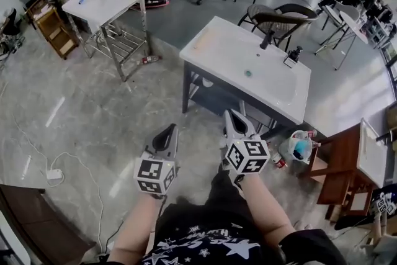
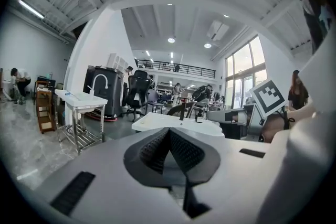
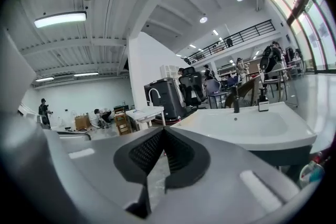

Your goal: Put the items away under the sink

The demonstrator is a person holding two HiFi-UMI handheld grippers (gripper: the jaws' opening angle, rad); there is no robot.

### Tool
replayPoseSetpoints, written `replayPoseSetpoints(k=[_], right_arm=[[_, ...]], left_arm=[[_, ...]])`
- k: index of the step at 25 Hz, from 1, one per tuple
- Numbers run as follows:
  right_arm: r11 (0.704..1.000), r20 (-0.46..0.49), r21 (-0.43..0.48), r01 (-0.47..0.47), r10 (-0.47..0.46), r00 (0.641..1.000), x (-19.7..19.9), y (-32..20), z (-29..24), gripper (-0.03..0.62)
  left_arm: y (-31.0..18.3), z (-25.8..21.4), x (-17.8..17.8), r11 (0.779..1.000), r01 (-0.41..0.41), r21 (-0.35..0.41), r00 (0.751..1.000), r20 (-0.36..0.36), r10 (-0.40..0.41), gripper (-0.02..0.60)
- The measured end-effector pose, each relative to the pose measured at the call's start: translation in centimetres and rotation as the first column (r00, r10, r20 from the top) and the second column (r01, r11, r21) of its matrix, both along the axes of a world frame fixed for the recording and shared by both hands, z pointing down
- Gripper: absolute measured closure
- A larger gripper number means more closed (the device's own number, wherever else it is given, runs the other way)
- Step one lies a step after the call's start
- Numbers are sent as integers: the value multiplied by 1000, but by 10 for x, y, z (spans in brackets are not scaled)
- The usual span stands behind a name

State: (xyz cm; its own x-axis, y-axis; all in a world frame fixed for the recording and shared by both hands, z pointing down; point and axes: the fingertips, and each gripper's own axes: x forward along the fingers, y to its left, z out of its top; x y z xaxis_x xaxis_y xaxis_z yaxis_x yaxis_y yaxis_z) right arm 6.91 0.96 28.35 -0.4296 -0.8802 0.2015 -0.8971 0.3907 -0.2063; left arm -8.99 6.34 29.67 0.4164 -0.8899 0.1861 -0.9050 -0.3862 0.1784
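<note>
Head view: the left gripper (image 1: pixel 166 134) and right gripper (image 1: pixel 234 122) are held side by side in the lower centre, both pointing up the frame toward a white sink (image 1: pixel 214 46) on a dark stand. The items (image 1: pixel 298 147), in a clear bag, lie on the floor (image 1: pixel 93 121) at centre right, beside the stand.

Left gripper view: the jaws are closed tip to tip with nothing between them. The sink (image 2: pixel 168 123) sits at centre beyond them.

Right gripper view: the jaws are pressed together and empty. The sink (image 3: pixel 252 128) fills the right half, and the items (image 3: pixel 314 170) peek in at the lower right edge.
</note>
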Motion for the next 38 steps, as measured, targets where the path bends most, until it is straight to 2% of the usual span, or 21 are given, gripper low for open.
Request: replayPoseSetpoints(k=[4,8,14,19,24,26,30,34,38], right_arm=[[996,18,7,-89,89,996,60,-21,0,591],[984,38,13,-177,176,984,139,-48,1,591],[956,84,14,-292,290,953,260,-96,-2,591],[941,86,1,-338,336,938,330,-122,11,591],[948,27,7,-318,317,948,366,-136,25,591],[948,33,21,-317,316,948,376,-139,26,591],[920,63,50,-388,385,921,396,-146,28,591],[888,71,40,-457,454,888,410,-159,37,590],[873,48,47,-486,484,874,417,-184,33,589]], left_arm=[[-31,-6,54,996,-89,9,996,23,89,572],[-63,-13,121,985,-173,21,984,39,172,572],[-122,-26,224,964,-262,34,963,73,259,572],[-170,-30,295,956,-288,58,956,76,283,572],[-204,-27,340,957,-280,69,958,81,275,572],[-213,-25,352,957,-283,61,957,82,278,572],[-228,-22,366,950,-309,49,948,95,304,572],[-245,-19,376,936,-348,48,934,102,342,572],[-276,-11,388,924,-382,33,922,88,378,572]])
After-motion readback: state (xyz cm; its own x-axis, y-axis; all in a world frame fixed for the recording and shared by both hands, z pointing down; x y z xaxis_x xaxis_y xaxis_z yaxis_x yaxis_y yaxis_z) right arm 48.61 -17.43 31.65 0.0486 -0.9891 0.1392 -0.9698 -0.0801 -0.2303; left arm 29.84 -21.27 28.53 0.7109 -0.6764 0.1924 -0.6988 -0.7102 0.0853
